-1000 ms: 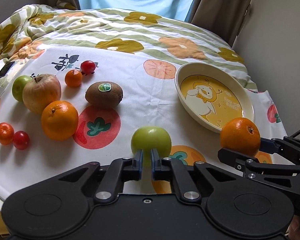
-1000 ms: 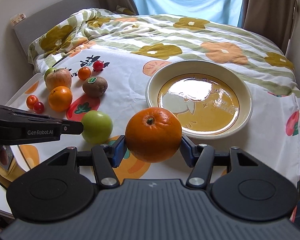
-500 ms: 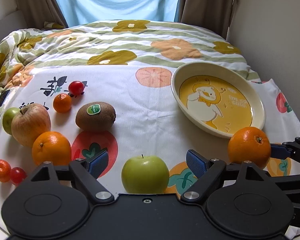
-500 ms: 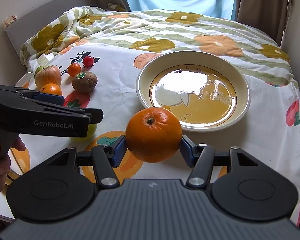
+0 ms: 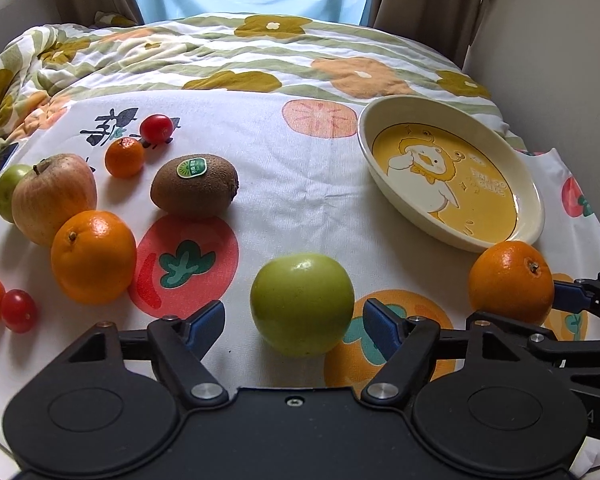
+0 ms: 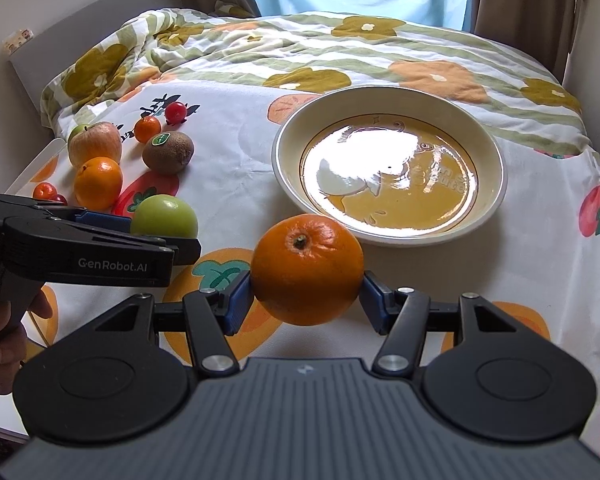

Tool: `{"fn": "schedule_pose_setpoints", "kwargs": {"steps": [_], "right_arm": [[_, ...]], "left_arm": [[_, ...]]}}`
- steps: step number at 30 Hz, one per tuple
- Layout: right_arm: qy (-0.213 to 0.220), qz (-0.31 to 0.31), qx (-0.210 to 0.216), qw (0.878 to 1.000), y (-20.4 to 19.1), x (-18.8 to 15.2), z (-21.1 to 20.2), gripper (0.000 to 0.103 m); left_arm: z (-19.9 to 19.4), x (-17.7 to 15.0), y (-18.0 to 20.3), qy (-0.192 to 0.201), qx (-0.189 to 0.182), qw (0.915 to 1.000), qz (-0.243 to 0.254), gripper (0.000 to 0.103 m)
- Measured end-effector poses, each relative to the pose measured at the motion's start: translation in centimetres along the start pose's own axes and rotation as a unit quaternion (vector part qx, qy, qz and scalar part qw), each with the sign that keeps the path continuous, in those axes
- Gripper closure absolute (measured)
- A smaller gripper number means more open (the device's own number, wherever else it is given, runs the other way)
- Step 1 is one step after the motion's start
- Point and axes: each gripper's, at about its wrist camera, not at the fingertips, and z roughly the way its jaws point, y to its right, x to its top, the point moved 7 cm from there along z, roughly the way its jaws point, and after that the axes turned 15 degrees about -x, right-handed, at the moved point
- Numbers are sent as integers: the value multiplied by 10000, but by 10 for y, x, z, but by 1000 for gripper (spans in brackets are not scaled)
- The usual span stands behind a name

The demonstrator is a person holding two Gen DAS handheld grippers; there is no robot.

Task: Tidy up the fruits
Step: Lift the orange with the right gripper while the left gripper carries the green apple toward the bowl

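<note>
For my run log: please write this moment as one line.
left gripper: open around green apple | right gripper: holding orange | plate: no fruit

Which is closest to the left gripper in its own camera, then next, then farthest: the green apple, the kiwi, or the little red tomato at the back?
1. Green apple, between the open left gripper fingers.
2. Kiwi, farther back, left.
3. Red tomato, farthest, back left.

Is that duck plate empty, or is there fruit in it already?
Empty. The plate shows only its printed duck and window glare; the orange sits clamped in the right gripper, short of the rim.
</note>
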Motion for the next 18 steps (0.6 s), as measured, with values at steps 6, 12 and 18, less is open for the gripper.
{"fn": "schedule_pose_setpoints", "kwargs": {"steps": [6, 12, 18], "right_arm": [[-3, -8, 1, 10000, 0, -2, 0, 30], [88, 37, 10, 10000, 6, 2, -8, 31], [269, 103, -14, 9996, 21, 14, -29, 31]], "left_arm": [[0, 0, 3, -14, -122, 9999, -11, 43], [-19, 3, 14, 177, -103, 9997, 113, 43], [-51, 20, 42, 467, -205, 9981, 339, 43]]}}
